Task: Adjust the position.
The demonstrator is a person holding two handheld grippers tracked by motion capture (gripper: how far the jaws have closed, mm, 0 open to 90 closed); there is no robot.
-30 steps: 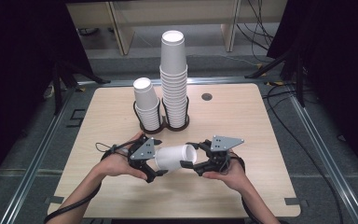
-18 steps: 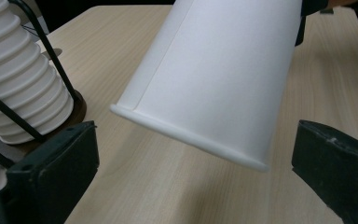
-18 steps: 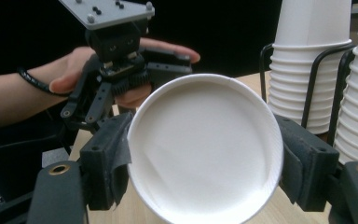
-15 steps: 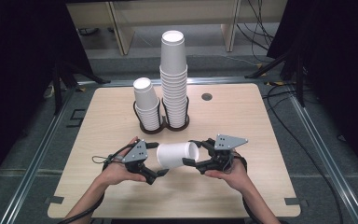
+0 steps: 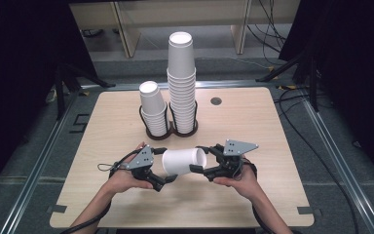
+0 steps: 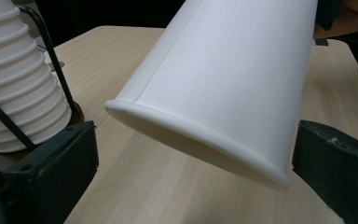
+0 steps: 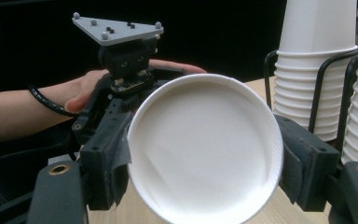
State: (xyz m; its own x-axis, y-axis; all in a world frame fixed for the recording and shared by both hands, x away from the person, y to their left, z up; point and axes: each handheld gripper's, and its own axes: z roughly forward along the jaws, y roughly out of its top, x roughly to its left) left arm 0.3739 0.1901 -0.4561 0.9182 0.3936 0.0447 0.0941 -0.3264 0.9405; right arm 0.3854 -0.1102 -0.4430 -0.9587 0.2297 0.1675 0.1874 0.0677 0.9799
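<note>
A white paper cup [image 5: 182,161] lies on its side in the air above the front of the wooden table [image 5: 272,146]. My right gripper [image 5: 200,160] is shut on one end of it; in the right gripper view the cup's round end [image 7: 205,149] sits pinched between both jaws. My left gripper [image 5: 164,165] is open at the other end. In the left gripper view the cup's rolled rim [image 6: 200,135] hangs between the spread jaws, with a gap at the left jaw. The left gripper [image 7: 121,65] and its hand also appear behind the cup in the right gripper view.
Two stacks of white cups stand in a black wire holder [image 5: 175,131] at mid-table: a short stack [image 5: 153,109] and a tall stack [image 5: 181,83]. A dark round grommet [image 5: 216,101] sits at the back right. Black cables trail around the table edges.
The left gripper has drawn a little to the left, away from the cup. The cup and the right gripper have barely moved.
</note>
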